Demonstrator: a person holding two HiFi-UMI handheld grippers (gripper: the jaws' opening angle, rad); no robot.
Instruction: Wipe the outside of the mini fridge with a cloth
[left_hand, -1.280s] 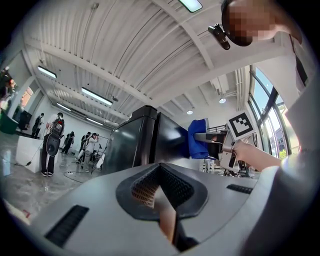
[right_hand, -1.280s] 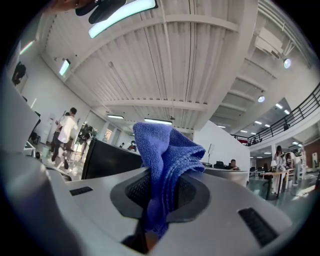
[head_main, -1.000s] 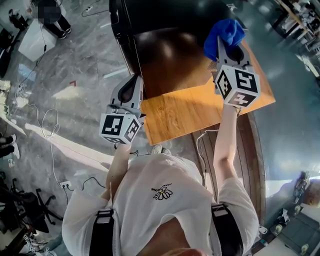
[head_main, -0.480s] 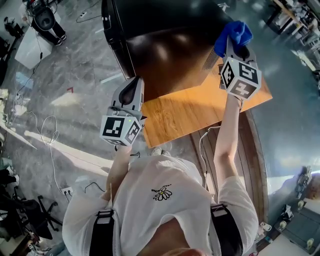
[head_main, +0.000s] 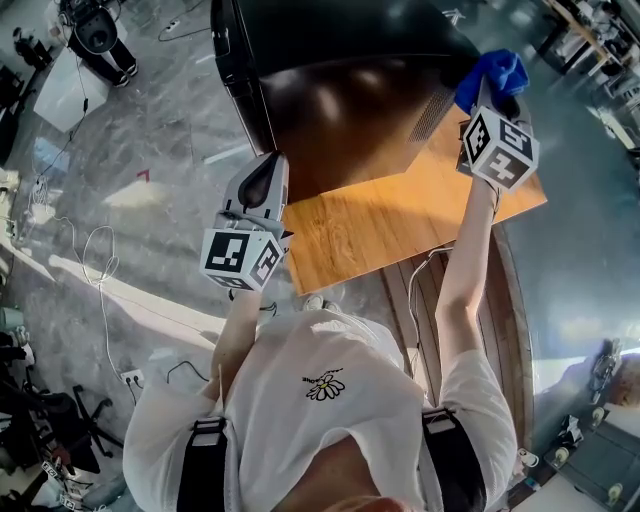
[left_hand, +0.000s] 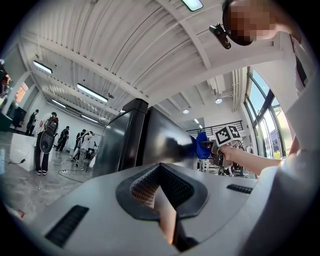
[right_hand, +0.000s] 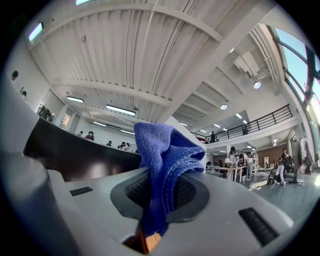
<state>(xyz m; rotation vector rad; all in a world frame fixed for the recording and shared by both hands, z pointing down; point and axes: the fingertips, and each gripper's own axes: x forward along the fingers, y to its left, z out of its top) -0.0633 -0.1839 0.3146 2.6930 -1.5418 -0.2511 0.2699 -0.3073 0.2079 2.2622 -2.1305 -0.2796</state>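
Observation:
The black mini fridge (head_main: 340, 80) stands on a wooden table (head_main: 380, 225), glossy top up. My right gripper (head_main: 492, 82) is shut on a blue cloth (head_main: 497, 72) and holds it at the fridge's right side, by the vented panel (head_main: 430, 105). In the right gripper view the blue cloth (right_hand: 165, 170) bunches up from between the jaws, with the dark fridge (right_hand: 75, 155) to the left. My left gripper (head_main: 262, 185) hangs shut and empty at the table's left edge, just off the fridge's front left corner. The left gripper view shows the fridge (left_hand: 145, 145) ahead and the cloth (left_hand: 201, 146) beyond it.
A grey marbled floor (head_main: 130, 180) surrounds the table, with cables (head_main: 95, 260) and a power strip at the left. A wooden bench (head_main: 505, 330) runs behind the table at the right. Several people (left_hand: 60, 140) stand far off in the hall.
My right gripper has carried the blue cloth rightwards, from over the fridge's top towards its right side. The left gripper has stayed where it was.

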